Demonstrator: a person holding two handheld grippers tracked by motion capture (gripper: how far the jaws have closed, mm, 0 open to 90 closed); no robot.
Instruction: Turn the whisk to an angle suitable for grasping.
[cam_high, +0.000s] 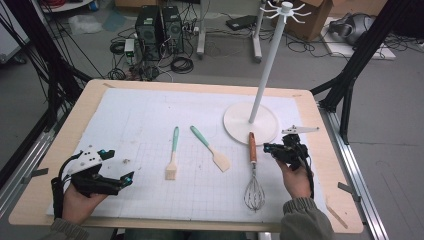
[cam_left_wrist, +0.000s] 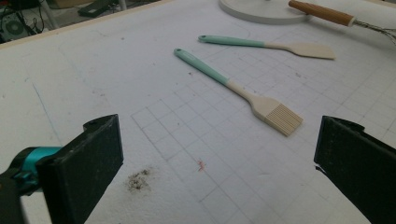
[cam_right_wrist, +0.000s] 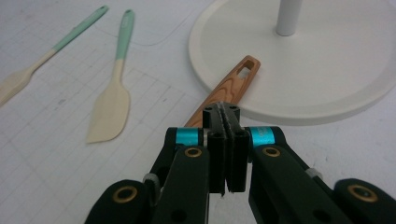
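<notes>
Grippers sit at opposite ends of the table's near side, with three utensils laid out between them on a white gridded mat (cam_high: 150, 110). On the left, the left gripper (cam_high: 127, 178) rests in a hand near the mat's front corner, close to the table's (cam_high: 65, 135) wooden edge; its jaws stand wide apart with nothing between them, and the left gripper view shows bare mat and a small dark smudge (cam_left_wrist: 138, 179) just ahead of them. From there to the first utensil the mat is open.

Next comes the brush (cam_high: 172, 160), teal handle pointing away, bristles toward the near edge. Just beside it, apart, lies the spatula (cam_high: 212, 149), angled so its blade points right and nearer. A clear strip of grid runs in front of both, down to the mat's front edge.

Further right lies the whisk (cam_high: 253, 175), its wooden handle resting up against the rim of the rack's round base (cam_high: 235, 125), wire head toward the near edge. The rack's white pole rises tall from that base.

The right gripper (cam_high: 268, 148) is held just right of the whisk handle. Its jaws are pressed together with nothing between them, tips over the wooden handle (cam_right_wrist: 229, 88) in the right gripper view. Beyond it a narrow margin of mat and wood remains before the table's right edge.
</notes>
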